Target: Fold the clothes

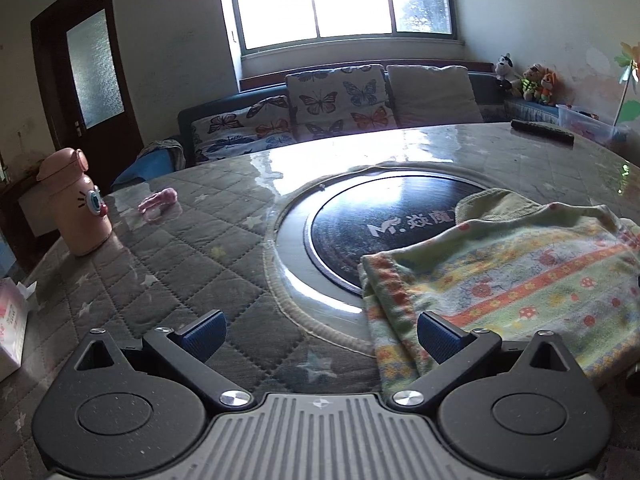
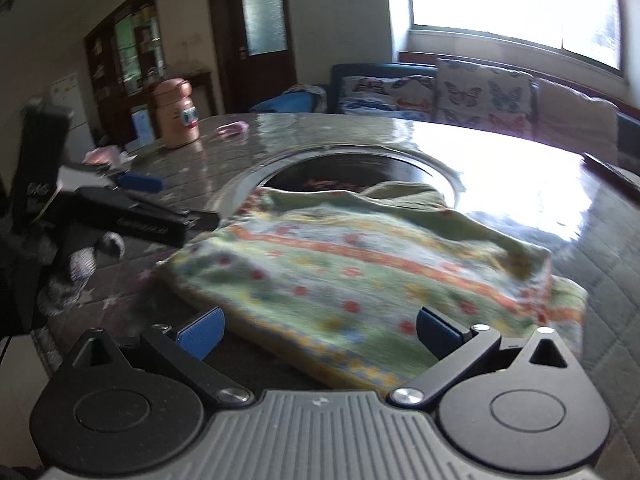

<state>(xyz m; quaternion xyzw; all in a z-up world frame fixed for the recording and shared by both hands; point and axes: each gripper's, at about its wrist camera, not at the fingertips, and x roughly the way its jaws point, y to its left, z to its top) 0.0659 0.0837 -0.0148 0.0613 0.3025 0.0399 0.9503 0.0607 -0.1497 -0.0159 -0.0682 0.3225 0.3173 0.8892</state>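
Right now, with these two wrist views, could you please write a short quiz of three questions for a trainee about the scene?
1. True or false: the left hand-held gripper is shut on the patterned garment.
2. What partly covers the black round plate in the table?
A. the garment
B. the pink bottle
C. a pillow
3. Fill in: the right hand-held gripper is ____, holding nothing.

Key: 1 false; 2 A; 3 open.
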